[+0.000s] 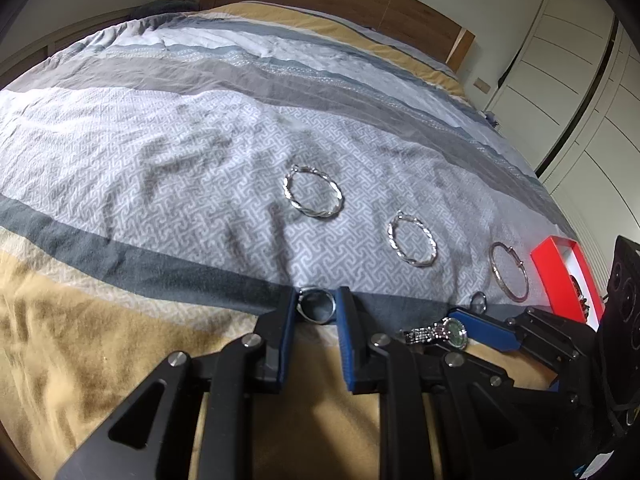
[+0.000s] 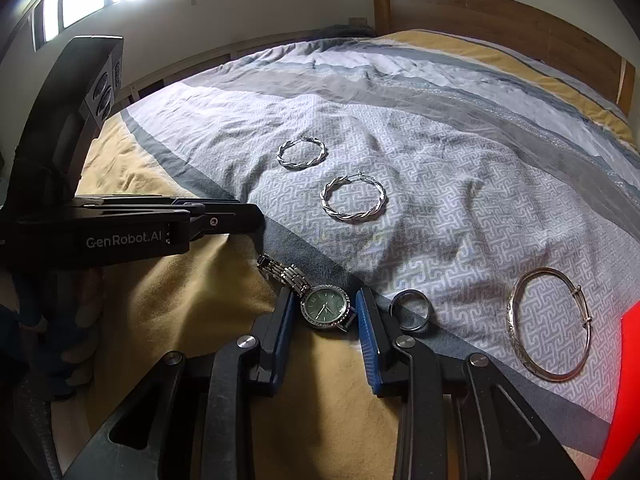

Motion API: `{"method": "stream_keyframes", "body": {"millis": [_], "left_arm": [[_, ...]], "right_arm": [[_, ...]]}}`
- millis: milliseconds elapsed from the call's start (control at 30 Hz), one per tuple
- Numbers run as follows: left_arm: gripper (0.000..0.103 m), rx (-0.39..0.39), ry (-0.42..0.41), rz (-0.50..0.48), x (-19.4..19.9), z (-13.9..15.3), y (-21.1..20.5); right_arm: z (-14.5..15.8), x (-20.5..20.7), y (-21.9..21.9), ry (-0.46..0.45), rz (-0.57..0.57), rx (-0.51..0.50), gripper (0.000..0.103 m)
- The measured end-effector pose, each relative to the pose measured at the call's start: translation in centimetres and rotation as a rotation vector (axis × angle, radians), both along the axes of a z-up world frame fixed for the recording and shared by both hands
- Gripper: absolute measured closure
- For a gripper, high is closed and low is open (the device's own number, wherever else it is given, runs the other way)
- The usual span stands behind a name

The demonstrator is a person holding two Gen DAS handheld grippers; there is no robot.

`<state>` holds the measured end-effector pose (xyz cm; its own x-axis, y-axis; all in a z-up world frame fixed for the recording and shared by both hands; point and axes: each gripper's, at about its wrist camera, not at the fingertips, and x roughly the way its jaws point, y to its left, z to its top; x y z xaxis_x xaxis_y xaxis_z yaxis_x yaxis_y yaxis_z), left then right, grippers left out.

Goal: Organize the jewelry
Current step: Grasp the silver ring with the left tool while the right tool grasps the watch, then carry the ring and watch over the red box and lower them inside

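A: Left wrist view. Left gripper point(image 1: 316, 312) low centre of frame, blue-padded jaws drawn in on either side of a dark metal finger ring point(image 1: 316, 307). Pads look to be touching it; ring sits on the dark grey stripe of the striped bedspread point(image 1: 160, 152).

B: Gripping it, then?

A: Reads as clamped on the ring, yes. Above it, mid-frame, a twisted silver hoop earring point(image 1: 313, 192); a second twisted silver hoop point(image 1: 412, 241) to the lower right of that one, apart from it. Further right, a plain silver bangle point(image 1: 509, 271), and just beside the bangle a red open box point(image 1: 564, 276) at the right edge.

B: Right wrist view?

A: Right gripper point(image 2: 324, 312) low centre, jaws spread wide. Between them lies a silver-link wristwatch with green dial point(image 2: 325, 307), on the tan blanket point(image 2: 168, 312). Pads stand off from the case on both sides; not clamped. The watch band runs up-left past the left pad.

B: Anything beside it?

A: A second dark ring point(image 2: 410, 311), just right of the right-hand pad, on the grey stripe. Bangle at lower right of frame, both hoops in the upper middle. Red box shows only as a sliver at the lower right edge. The left gripper's black body enters from the left edge, mid-height. Wooden headboard point(image 2: 500, 20) at upper right.
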<state>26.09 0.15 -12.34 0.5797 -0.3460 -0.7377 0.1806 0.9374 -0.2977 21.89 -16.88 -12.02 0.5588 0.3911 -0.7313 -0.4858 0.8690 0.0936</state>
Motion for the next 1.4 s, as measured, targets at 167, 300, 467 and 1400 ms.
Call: {"method": "stream_keyframes", "body": {"millis": [167,300,467,1400], "left_arm": [[0.085,0.015,-0.015,-0.023,-1.0,1.2,-0.8],[0.085,0.019,-0.022,-0.022,-2.1,2.5,-1.0],[0.085,0.026,-0.031,-0.034,-4.0,4.6,-1.7],[0.085,-0.025,-0.044,-0.505,-2.0,9.3,-31.2]], "right_arm": [[1.1,-1.1,-0.7,-0.005,-0.009,0.023,0.073],[2.5,-2.2,-1.6,-0.006,-0.033,0.048,0.073],[5.1,-4.2,-3.2,-0.035,-0.072,0.070,0.073],[9.7,-4.8,-30.3,-0.106,-0.514,0.022,0.072]]}}
